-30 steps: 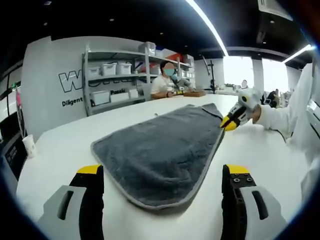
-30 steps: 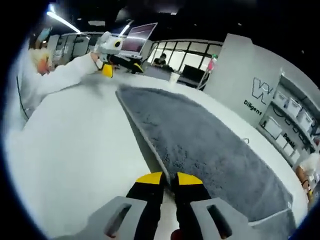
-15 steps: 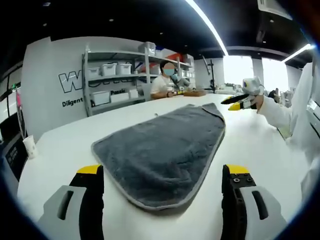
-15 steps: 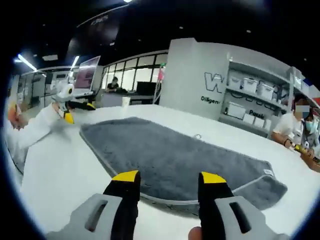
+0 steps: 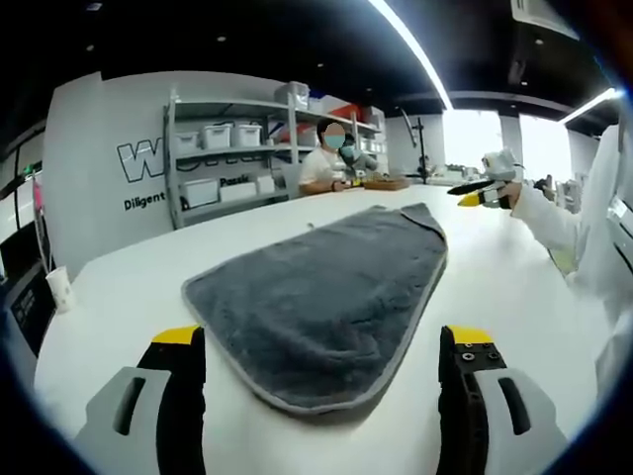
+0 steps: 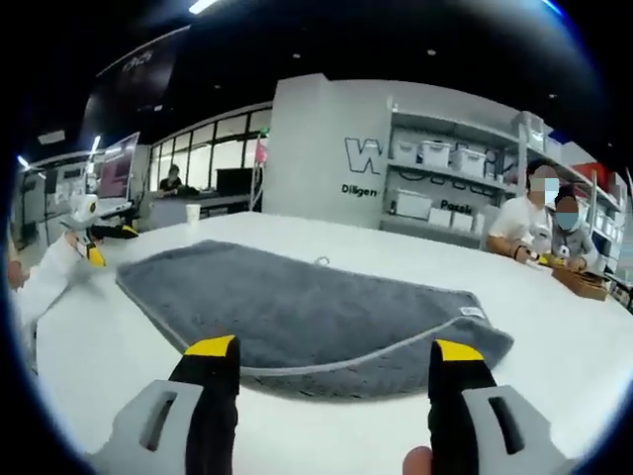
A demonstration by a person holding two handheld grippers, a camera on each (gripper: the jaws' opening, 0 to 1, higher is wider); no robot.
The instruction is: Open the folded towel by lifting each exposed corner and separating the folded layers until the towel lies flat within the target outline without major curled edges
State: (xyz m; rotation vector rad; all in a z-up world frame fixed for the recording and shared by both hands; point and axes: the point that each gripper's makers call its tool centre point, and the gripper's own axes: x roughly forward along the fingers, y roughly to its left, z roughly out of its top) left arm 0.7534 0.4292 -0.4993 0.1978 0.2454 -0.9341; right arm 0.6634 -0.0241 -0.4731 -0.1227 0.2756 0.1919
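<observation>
Seated people (image 5: 324,163) by a shelf of bins (image 5: 216,137) — a paper cup (image 5: 57,288) on the white table (image 5: 119,287).

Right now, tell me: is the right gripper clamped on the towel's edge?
No. In the right gripper view the right gripper has its fingers spread apart, short of the grey towel lying on the table.

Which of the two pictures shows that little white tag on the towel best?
The right gripper view: the tag lies plainly on the towel near its folded corner. In the left gripper view that corner is far off, and I cannot make the tag out.
</observation>
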